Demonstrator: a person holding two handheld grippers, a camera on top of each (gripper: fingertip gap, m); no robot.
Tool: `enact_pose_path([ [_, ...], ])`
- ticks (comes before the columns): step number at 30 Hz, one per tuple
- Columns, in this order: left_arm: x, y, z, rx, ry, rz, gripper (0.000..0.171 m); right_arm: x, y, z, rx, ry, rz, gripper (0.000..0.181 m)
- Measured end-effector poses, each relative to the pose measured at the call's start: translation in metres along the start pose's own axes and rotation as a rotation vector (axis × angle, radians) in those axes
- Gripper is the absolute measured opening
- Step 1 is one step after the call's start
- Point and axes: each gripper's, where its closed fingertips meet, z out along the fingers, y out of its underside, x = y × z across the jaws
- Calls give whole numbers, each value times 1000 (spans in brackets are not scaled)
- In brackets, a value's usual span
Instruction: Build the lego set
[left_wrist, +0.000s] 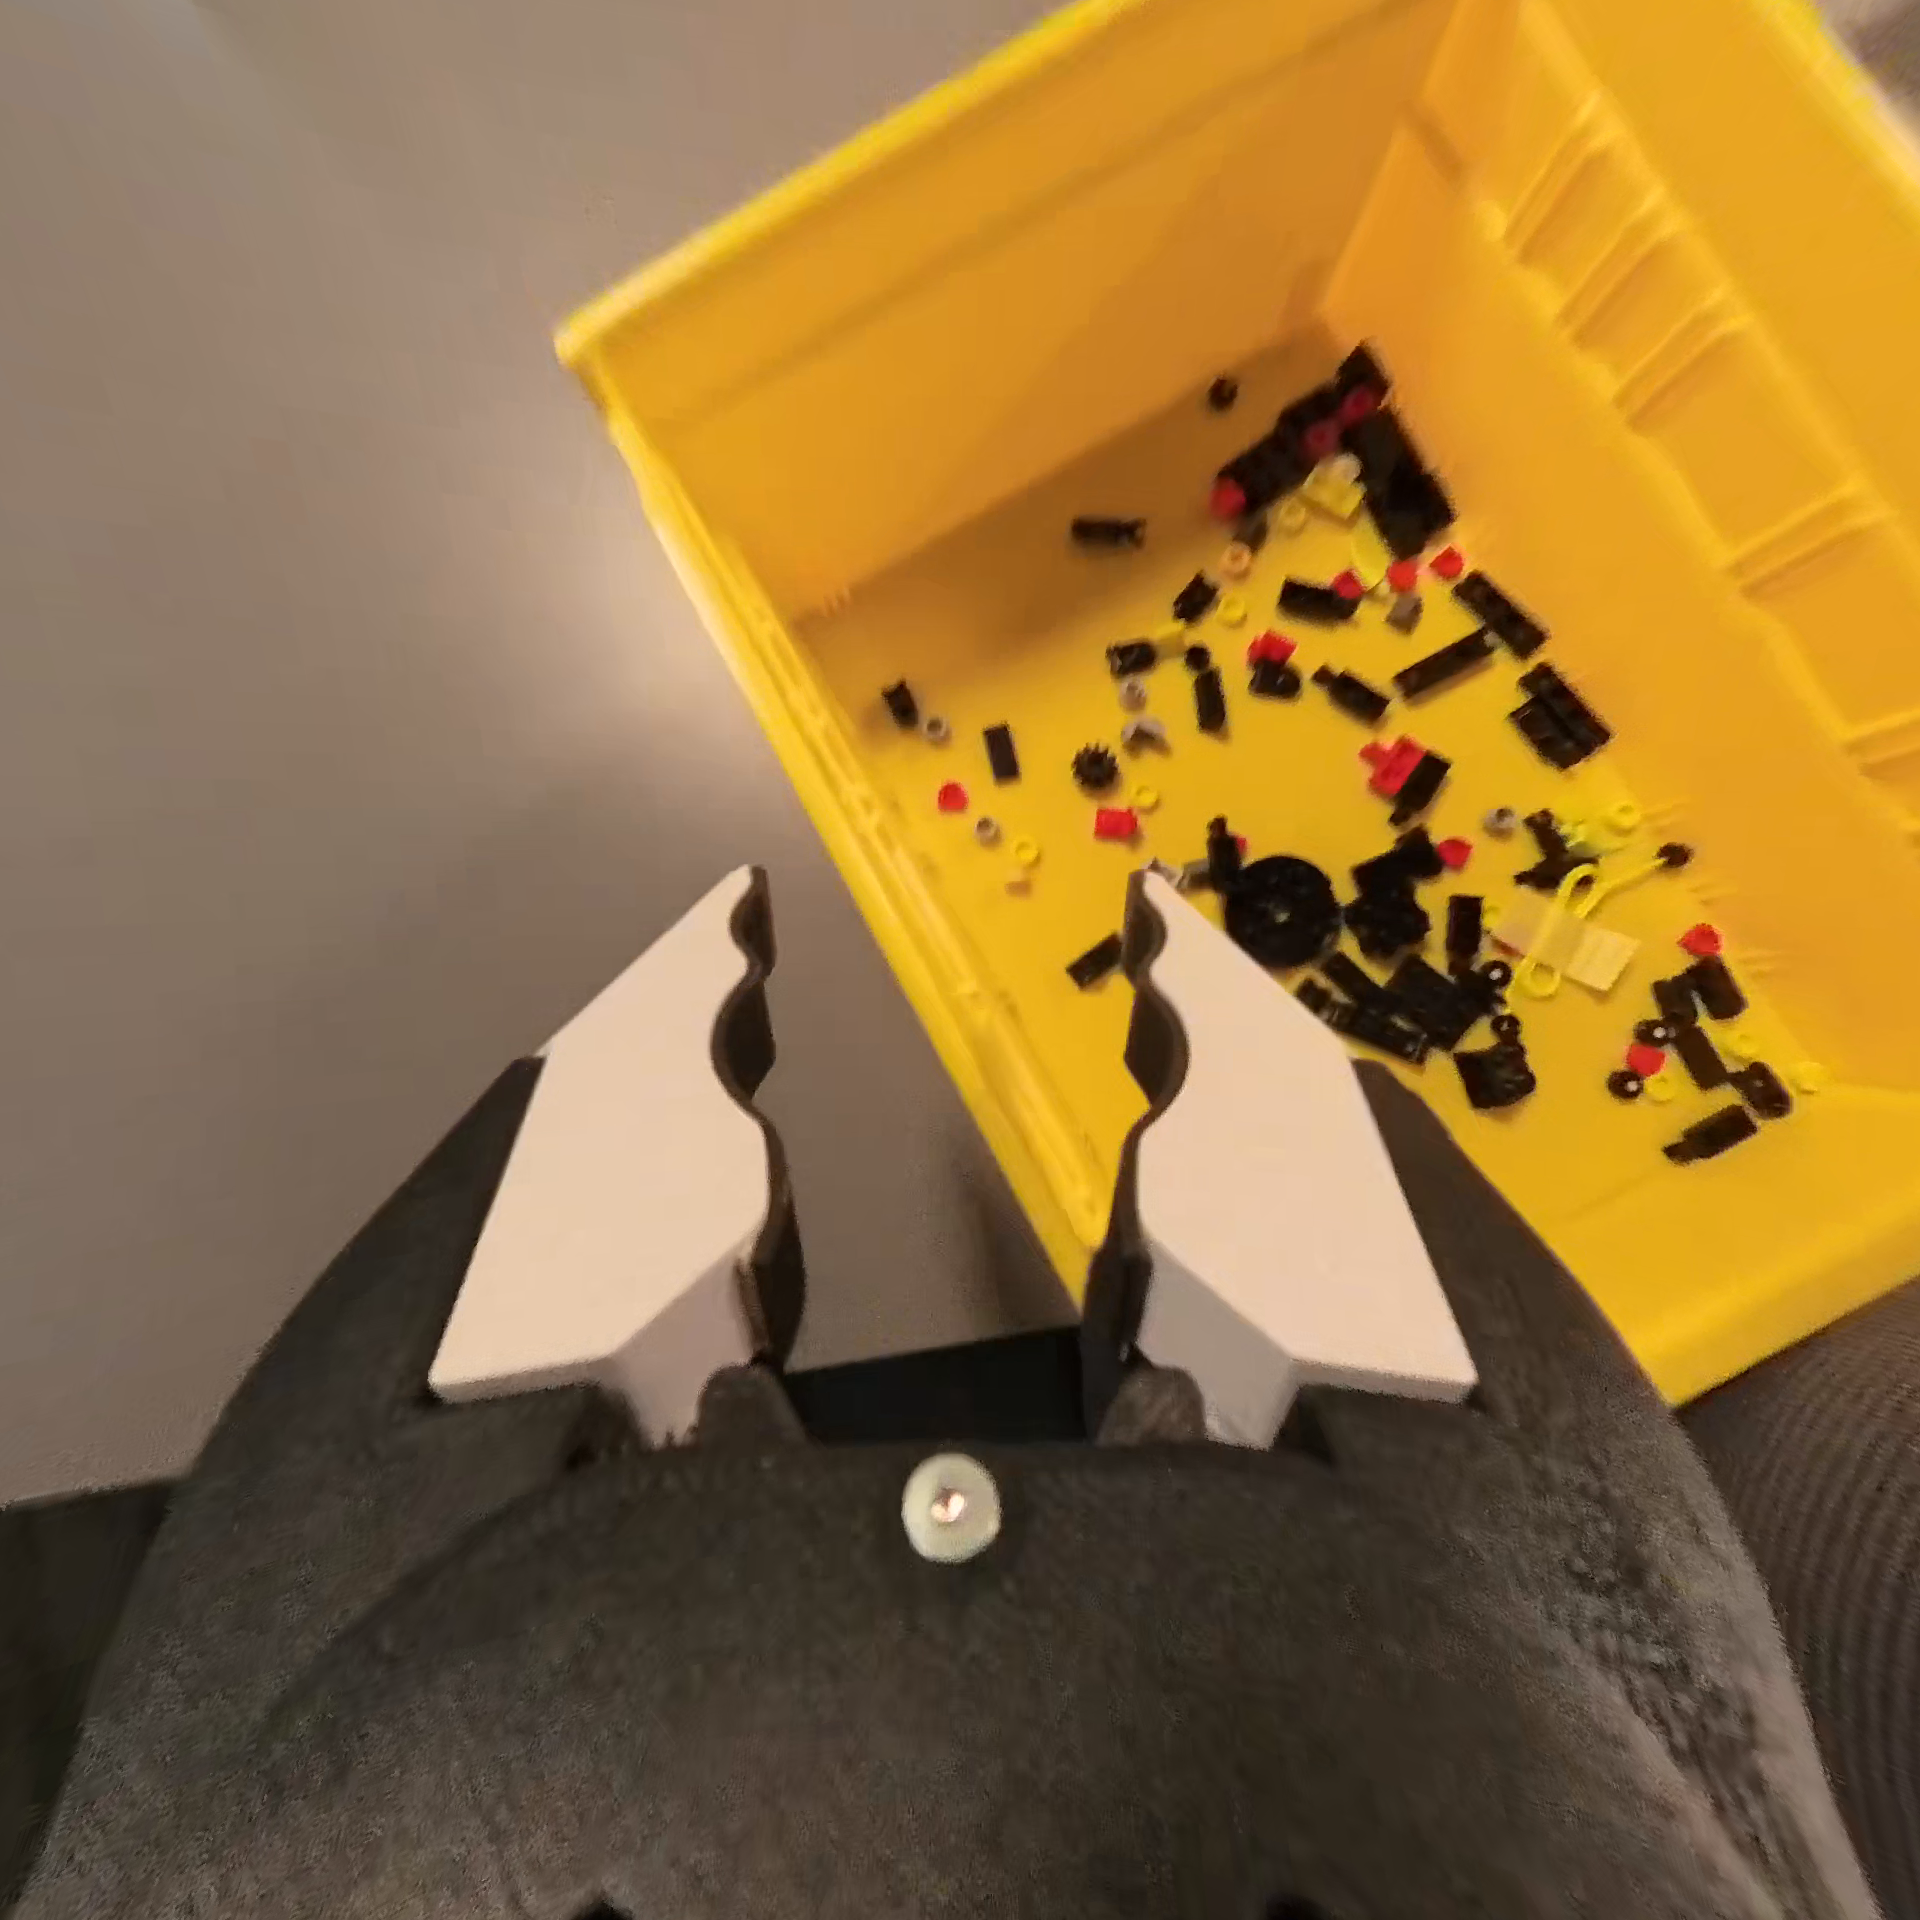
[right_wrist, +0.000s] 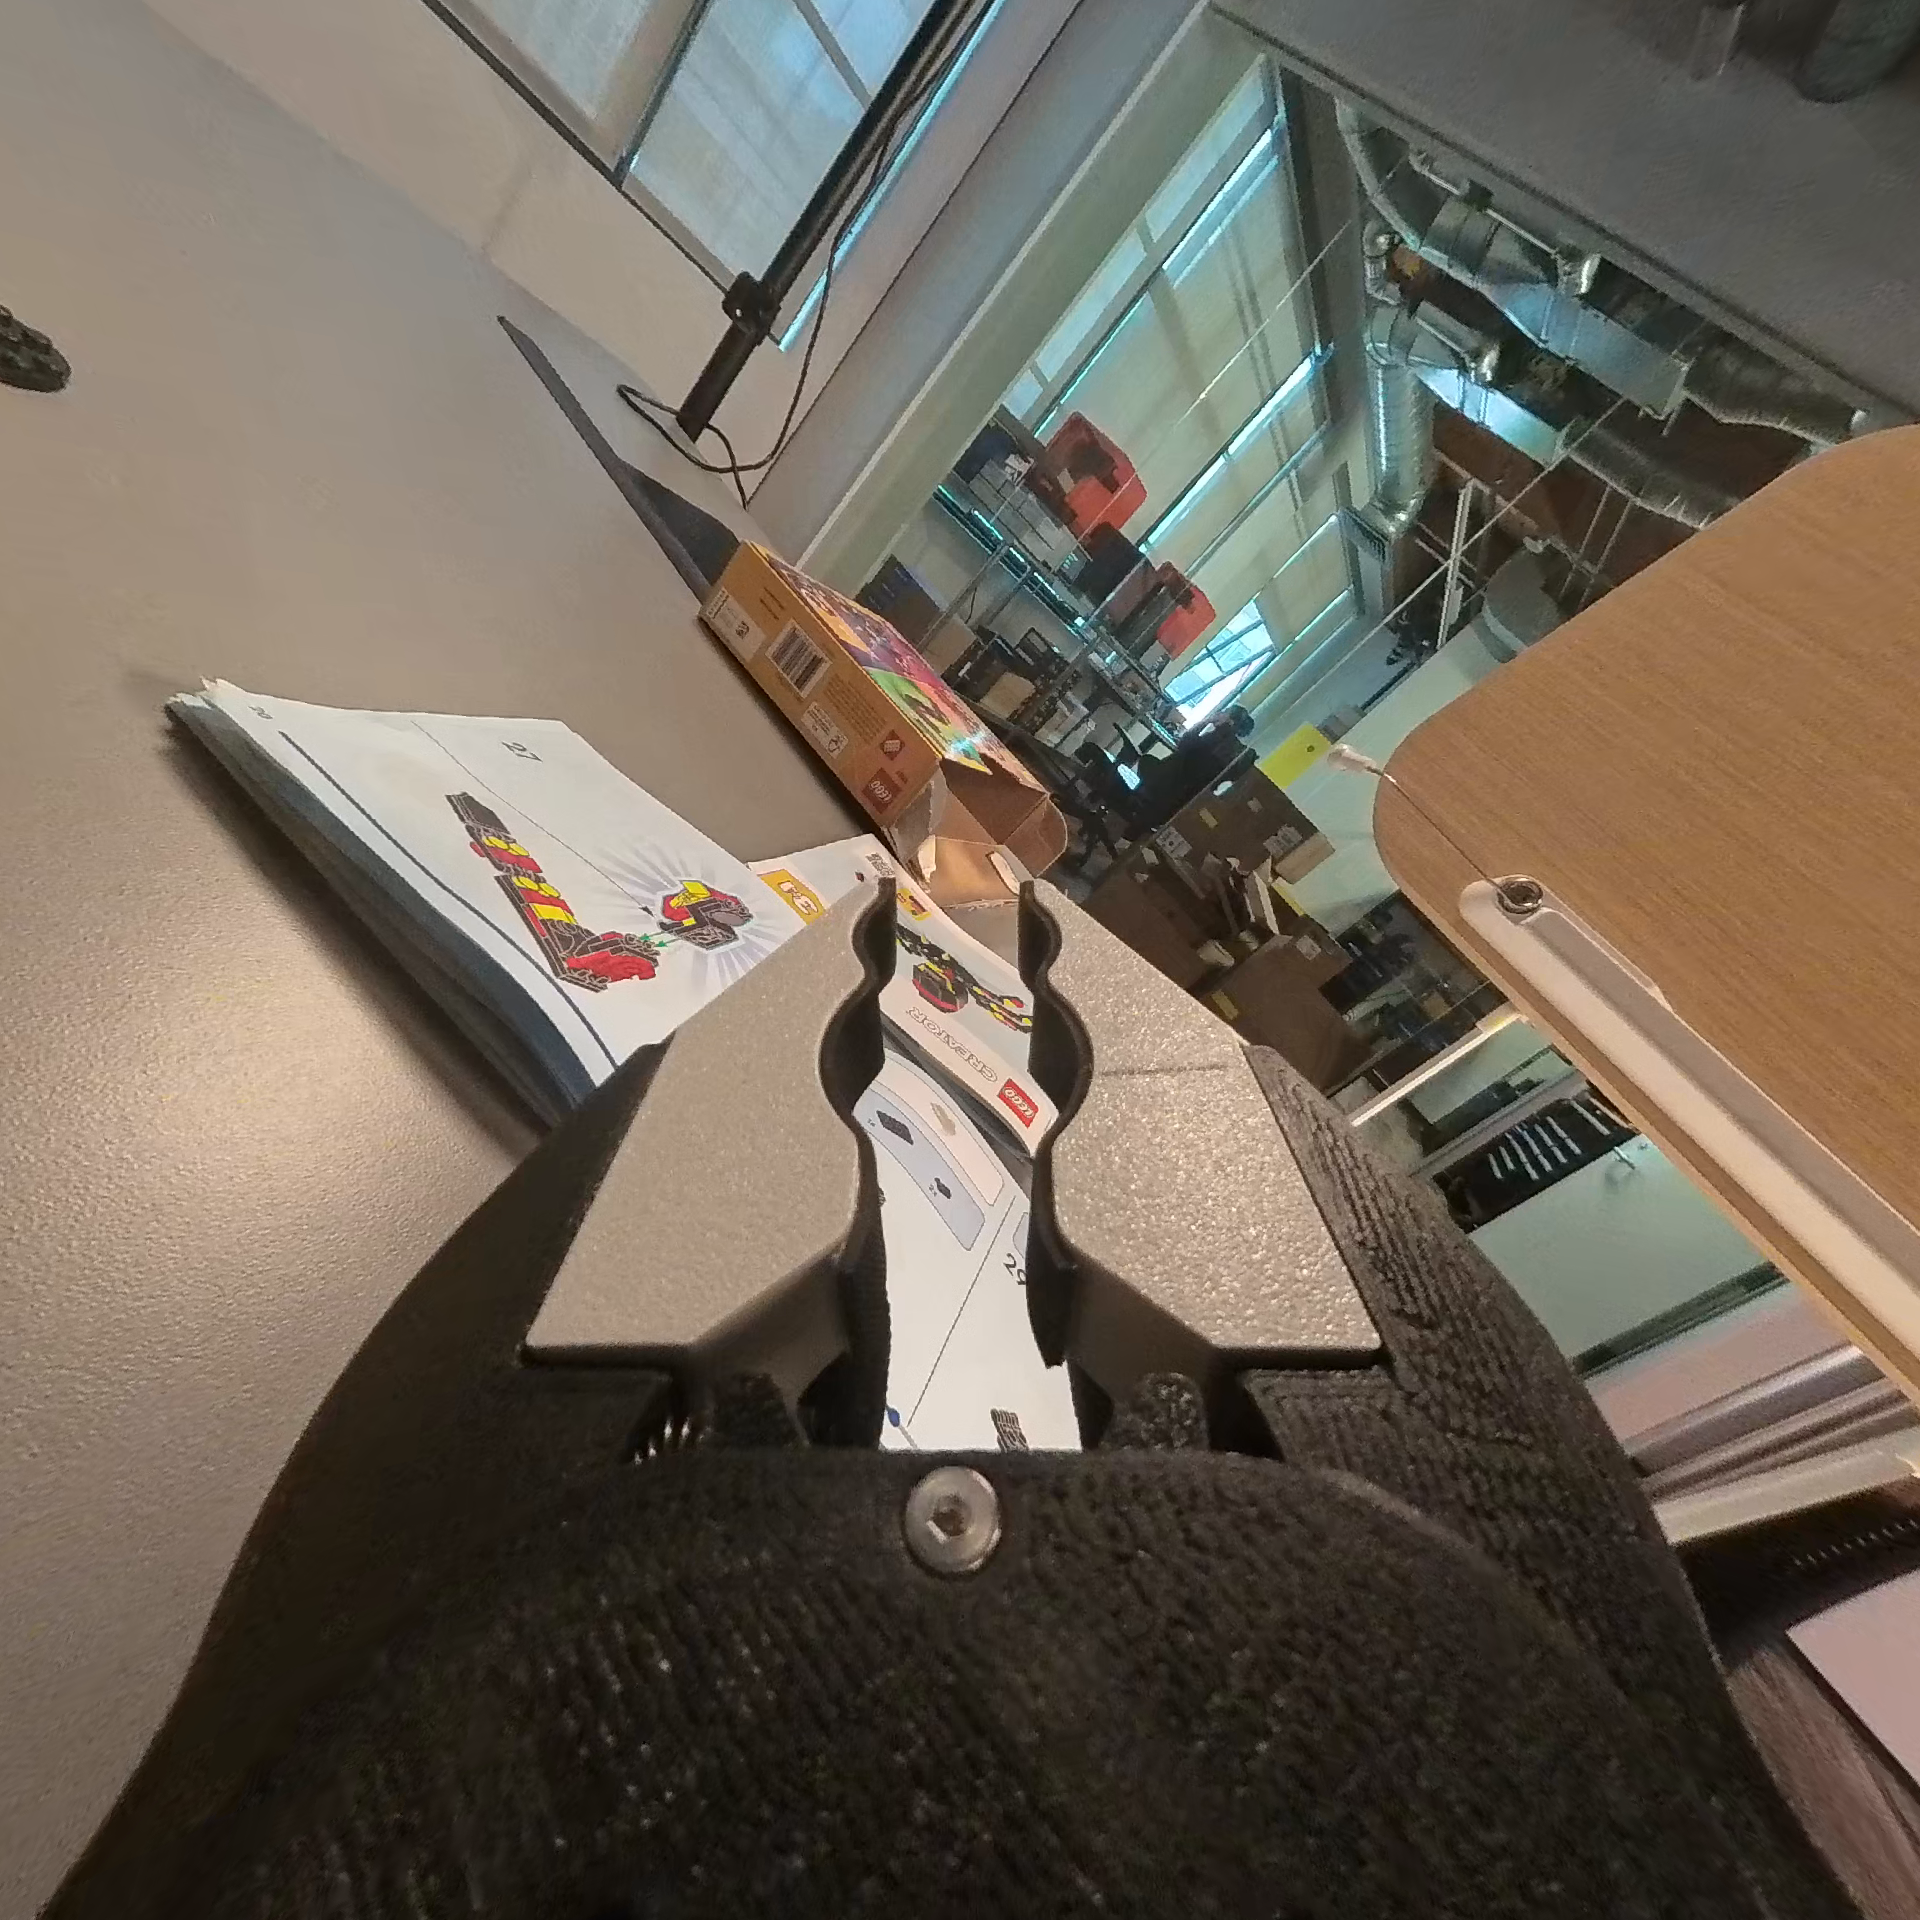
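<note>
In the left wrist view a yellow plastic bin (left_wrist: 935, 343) stands on the grey table and holds several loose black, red and yellow lego pieces (left_wrist: 1351, 790), among them a black round disc (left_wrist: 1283, 906). My left gripper (left_wrist: 948, 883) is open and empty, above the bin's near-left wall. In the right wrist view my right gripper (right_wrist: 956, 891) is open and empty, low over the open instruction booklet (right_wrist: 499, 831). A second booklet (right_wrist: 935, 997) shows between the fingers.
An opened lego box (right_wrist: 831, 686) lies beyond the booklets. A small black lego part (right_wrist: 26, 353) lies on the table at the far left. A black stand pole (right_wrist: 748, 301) rises at the table's far edge. A wooden tabletop (right_wrist: 1714, 831) is at the right.
</note>
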Motion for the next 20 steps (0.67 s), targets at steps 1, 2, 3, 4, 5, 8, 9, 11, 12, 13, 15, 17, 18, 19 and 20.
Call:
enact_pose_path([
  [1,4,-8,-3,37,16,22,63,0,0,0,1,0,1,21],
  [2,8,-13,-4,67,22,35,65,0,0,0,1,0,2,22],
  [3,9,-16,-2,73,11,53,66,0,0,0,0,0,2,22],
  [4,9,-17,0,77,-6,79,65,0,0,0,0,0,2,21],
  [5,8,-18,2,79,-29,102,64,0,0,0,0,0,2,21],
  [8,6,-19,4,94,-86,129,61,1,0,0,0,0,2,21],
  [9,4,-20,3,106,-100,130,58,1,0,0,1,0,3,21],
  [11,1,-19,4,111,-127,123,56,1,0,0,1,0,4,21],
  [12,-1,-17,6,102,-143,125,56,1,0,0,1,0,5,21],
  [13,-2,-15,9,95,-158,128,56,1,0,0,1,0,4,21],
  [15,-2,-11,16,88,-178,136,59,0,0,0,1,0,2,21],
  [17,-5,-8,19,84,-236,170,58,0,0,0,1,-1,0,21],
  [18,-8,-8,19,83,-273,192,56,0,0,0,1,-1,0,21],
  [19,-11,-7,19,83,-312,212,52,0,0,0,0,-1,-1,21],
  [20,-12,-7,19,86,-340,231,52,0,0,0,0,-2,-1,21],
])
